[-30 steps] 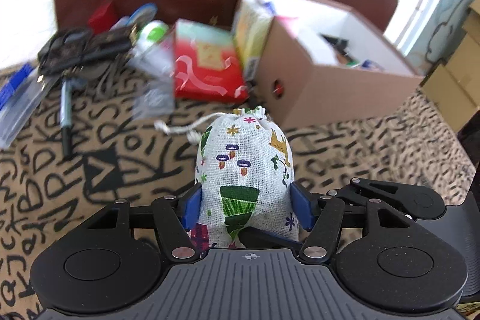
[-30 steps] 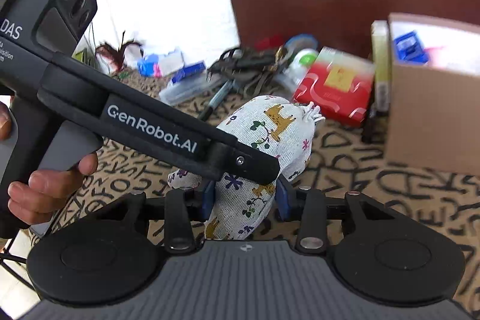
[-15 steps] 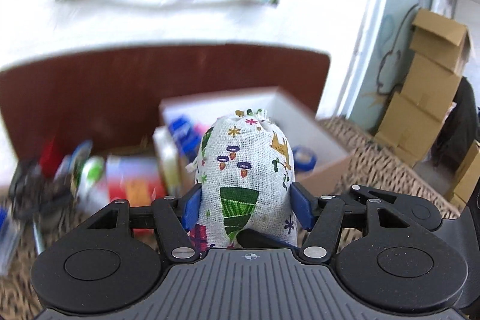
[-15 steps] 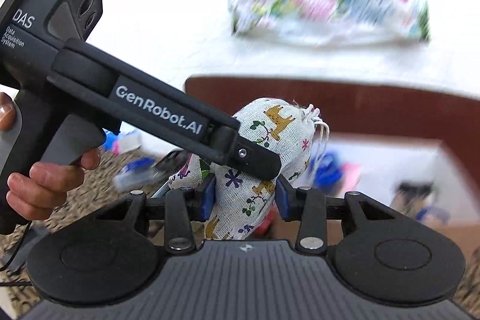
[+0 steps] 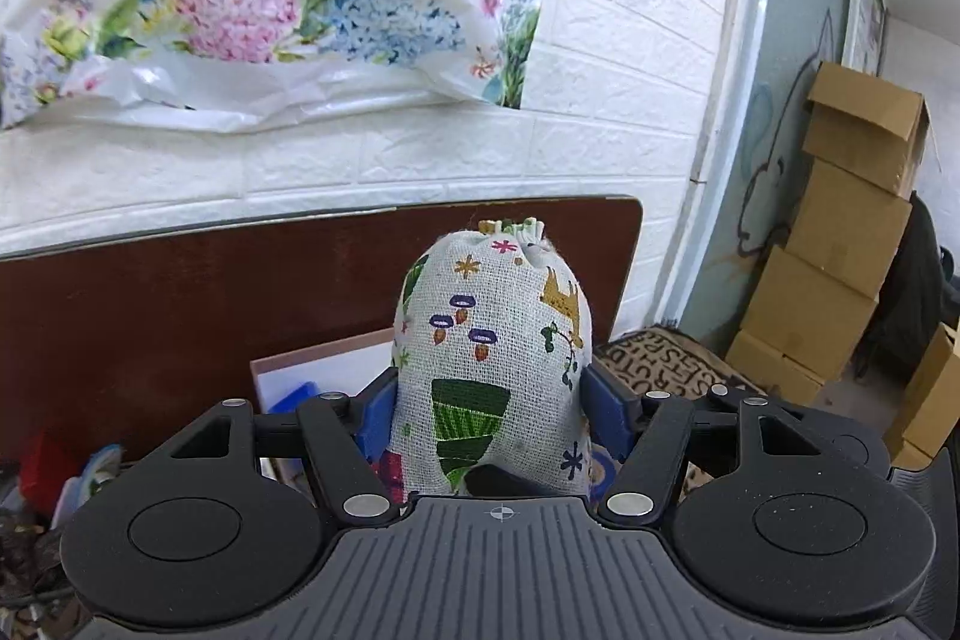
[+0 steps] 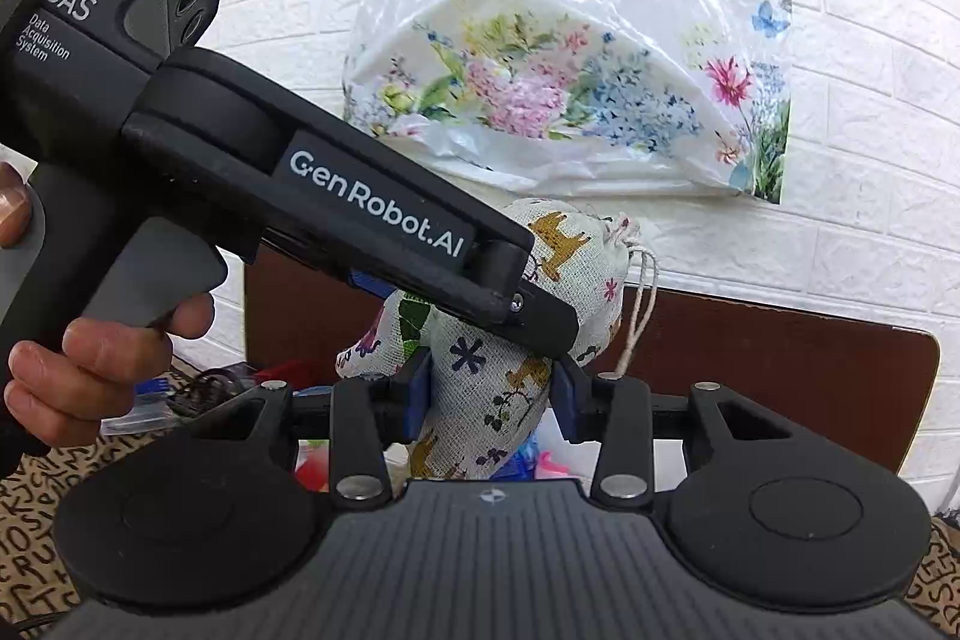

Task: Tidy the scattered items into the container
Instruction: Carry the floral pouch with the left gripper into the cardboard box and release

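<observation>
Here, a small white cloth drawstring pouch (image 5: 492, 364) printed with animals and plants is held in the air, gripped from both sides. The left gripper (image 5: 492, 409) clamps its blue pads against the pouch's lower half. The right gripper (image 6: 489, 394) clenches the same pouch, with the left tool's black body crossing in front. Below and behind the pouch sits an open cardboard box (image 5: 312, 370) on a letter-patterned cloth (image 5: 660, 358). A floral plastic bag (image 6: 570, 58) hangs on the white brick wall (image 5: 630, 40).
</observation>
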{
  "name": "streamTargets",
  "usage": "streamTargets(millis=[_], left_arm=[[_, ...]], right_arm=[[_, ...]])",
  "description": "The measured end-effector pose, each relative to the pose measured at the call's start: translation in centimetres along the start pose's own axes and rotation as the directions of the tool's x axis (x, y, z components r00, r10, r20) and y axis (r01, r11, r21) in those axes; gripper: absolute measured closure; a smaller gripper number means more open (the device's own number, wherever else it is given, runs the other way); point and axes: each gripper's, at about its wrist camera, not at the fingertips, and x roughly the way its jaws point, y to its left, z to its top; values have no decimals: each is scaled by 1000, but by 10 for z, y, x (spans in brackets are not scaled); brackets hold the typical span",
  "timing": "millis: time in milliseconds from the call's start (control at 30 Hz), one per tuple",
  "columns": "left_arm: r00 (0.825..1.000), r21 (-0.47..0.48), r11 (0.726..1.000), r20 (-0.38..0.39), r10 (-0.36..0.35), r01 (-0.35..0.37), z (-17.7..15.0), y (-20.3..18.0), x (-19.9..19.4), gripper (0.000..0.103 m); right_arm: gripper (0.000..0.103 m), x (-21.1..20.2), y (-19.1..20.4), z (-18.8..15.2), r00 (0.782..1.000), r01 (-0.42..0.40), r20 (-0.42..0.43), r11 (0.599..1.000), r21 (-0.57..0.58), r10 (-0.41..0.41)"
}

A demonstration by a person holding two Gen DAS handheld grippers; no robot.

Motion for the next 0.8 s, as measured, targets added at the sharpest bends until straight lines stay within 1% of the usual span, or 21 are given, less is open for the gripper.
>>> streamTargets(millis=[67,333,467,600,667,700,733,767,800], left_arm=[[1000,-15,1000,-6,-10,10,3,5,17,27],[996,-69,996,-69,-60,55,1,26,91,29],[991,-79,995,-107,-75,66,-2,35,125,29],[986,-77,995,-146,-76,65,-9,42,154,29],[982,-57,997,-177,-59,50,-13,44,169,22],[979,-42,999,-200,-42,34,-14,44,176,18],[974,-24,1000,-225,-10,4,-17,45,184,11],[971,-9,1000,-239,26,-29,-20,44,188,9],[966,15,998,-250,62,-60,-24,43,190,9]], right_arm=[[57,4,-9,-2,1000,1,-13,1000,-8,-1],[57,51,-47,-24,995,0,-102,999,-36,-3],[58,72,-62,-38,988,-1,-152,999,-41,-6],[57,94,-75,-50,977,-3,-212,999,-48,-8],[56,106,-80,-55,966,5,-257,998,-61,-21],[49,115,-81,-57,953,25,-298,997,-73,-46],[45,123,-82,-59,936,59,-340,994,-89,-86],[38,130,-82,-61,918,98,-375,989,-109,-132],[38,134,-82,-62,903,131,-394,984,-123,-170]])
